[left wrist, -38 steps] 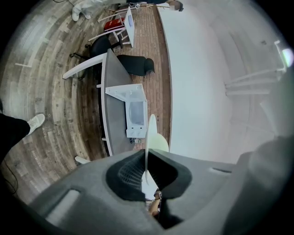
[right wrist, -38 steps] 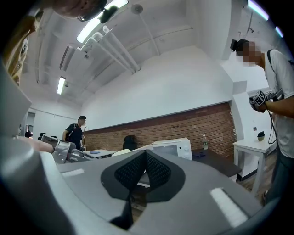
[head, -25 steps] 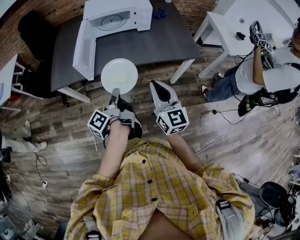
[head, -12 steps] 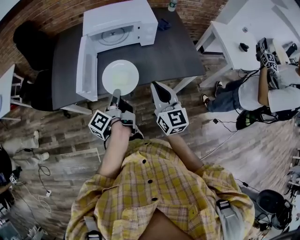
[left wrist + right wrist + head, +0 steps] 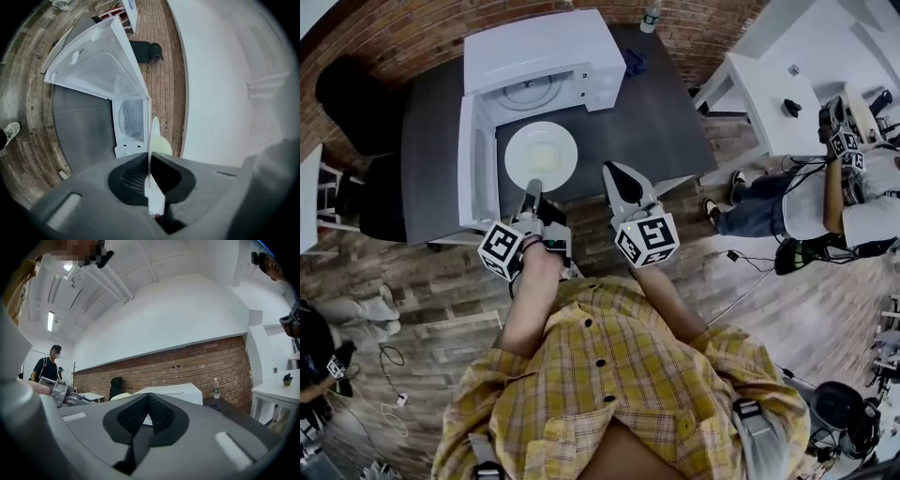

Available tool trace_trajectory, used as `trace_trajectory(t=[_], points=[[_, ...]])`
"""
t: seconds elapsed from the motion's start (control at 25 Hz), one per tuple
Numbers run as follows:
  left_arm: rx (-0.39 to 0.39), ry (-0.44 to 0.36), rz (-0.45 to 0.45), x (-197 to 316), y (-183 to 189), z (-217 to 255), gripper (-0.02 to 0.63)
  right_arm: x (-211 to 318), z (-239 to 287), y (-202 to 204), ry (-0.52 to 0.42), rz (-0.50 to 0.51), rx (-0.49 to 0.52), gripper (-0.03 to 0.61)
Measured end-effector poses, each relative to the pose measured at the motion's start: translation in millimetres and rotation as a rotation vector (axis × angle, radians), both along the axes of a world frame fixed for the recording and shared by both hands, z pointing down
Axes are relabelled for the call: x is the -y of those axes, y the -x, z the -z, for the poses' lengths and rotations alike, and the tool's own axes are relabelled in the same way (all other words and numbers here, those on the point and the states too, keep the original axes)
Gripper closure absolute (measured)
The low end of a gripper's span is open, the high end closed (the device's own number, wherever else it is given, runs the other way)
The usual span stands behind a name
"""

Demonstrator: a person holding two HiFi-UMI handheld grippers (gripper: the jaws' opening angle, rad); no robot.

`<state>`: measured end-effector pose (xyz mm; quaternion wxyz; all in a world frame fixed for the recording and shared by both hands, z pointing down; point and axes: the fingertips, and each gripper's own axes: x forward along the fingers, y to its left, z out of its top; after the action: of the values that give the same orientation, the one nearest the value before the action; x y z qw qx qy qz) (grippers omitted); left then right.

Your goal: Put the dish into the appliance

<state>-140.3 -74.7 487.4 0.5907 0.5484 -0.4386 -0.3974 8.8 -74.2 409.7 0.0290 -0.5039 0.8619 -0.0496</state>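
Dish point(image 5: 541, 157) gripped at its near rim by left tongs point(image 5: 532, 190), held over the dark bench point(image 5: 661, 112) just before the open microwave point(image 5: 539, 47) (door point(image 5: 469, 159) swung left). Right tongs point(image 5: 615, 175) clenched, empty.

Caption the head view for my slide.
Left gripper holds a white plate by its rim before the open microwave; right gripper hangs empty and shut.

appliance point(image 5: 539, 56): white smooth shell, slight sheen | dish point(image 5: 541, 157) in front of appliance: white, glossy, glazed look | surface point(image 5: 652, 112) under appliance: dark grey, matt, smooth | floor point(image 5: 422, 281) in front of appliance: wood planks, worn grain | wall point(image 5: 394, 28) behind appliance: rough red brick | left tongs point(image 5: 532, 187): grey matt plastic, black ribbed pads point(image 5: 131, 176)
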Motion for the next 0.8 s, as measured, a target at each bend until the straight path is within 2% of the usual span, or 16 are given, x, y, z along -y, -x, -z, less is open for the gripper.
trace_trajectory(t=[0.52,0.8], points=[[0.008,0.012,-0.027,48,5,-6,0.606,44,-6,10,0.035,-0.017,0.003,0.574],[0.002,0.021,-0.005,66,1,-14,0.606,63,-10,6,0.022,-0.008,0.001,0.574]])
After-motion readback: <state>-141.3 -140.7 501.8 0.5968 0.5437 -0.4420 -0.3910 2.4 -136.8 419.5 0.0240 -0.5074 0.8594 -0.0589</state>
